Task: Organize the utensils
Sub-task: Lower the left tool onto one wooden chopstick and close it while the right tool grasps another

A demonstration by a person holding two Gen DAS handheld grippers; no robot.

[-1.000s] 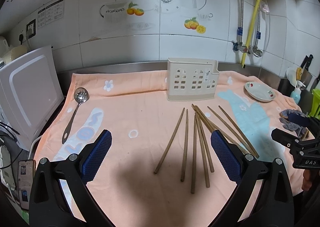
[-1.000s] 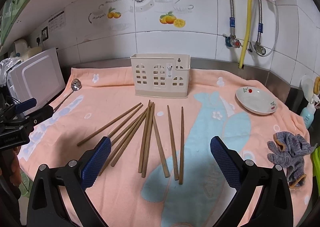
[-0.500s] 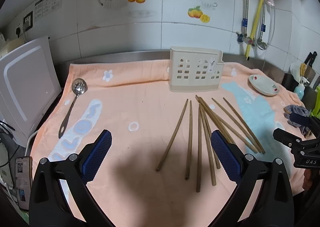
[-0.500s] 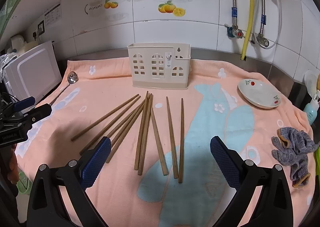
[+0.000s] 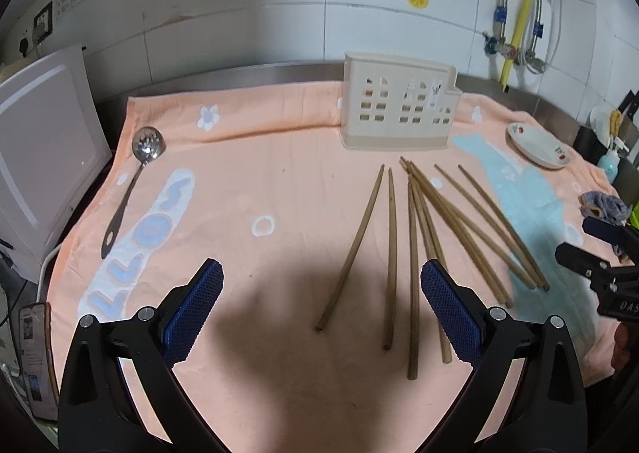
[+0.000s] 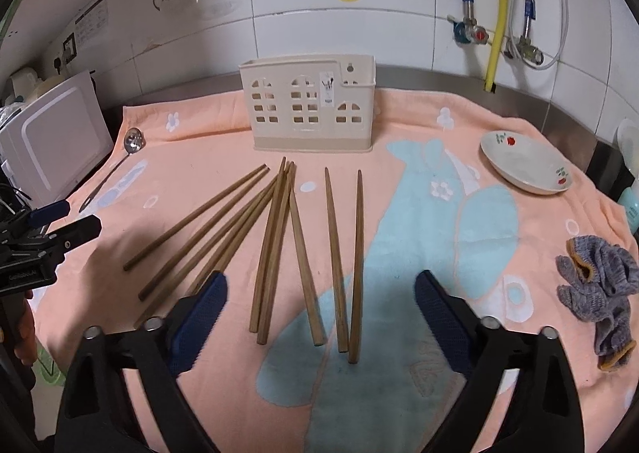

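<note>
Several wooden chopsticks lie fanned out on the peach towel; they also show in the right wrist view. A cream perforated utensil holder stands upright behind them, also in the right wrist view. A slotted metal spoon lies at the towel's left, small in the right wrist view. My left gripper is open and empty above the chopsticks' near ends. My right gripper is open and empty, its jaws either side of the near ends.
A white dish with red print sits at the right; a grey cloth lies near the right edge. A white appliance stands left. Pipes and a yellow hose run down the tiled wall. A phone lies at the left edge.
Both grippers have moved forward and lower toward the chopsticks, which now appear closer between the jaws. Nothing on the towel has moved.
</note>
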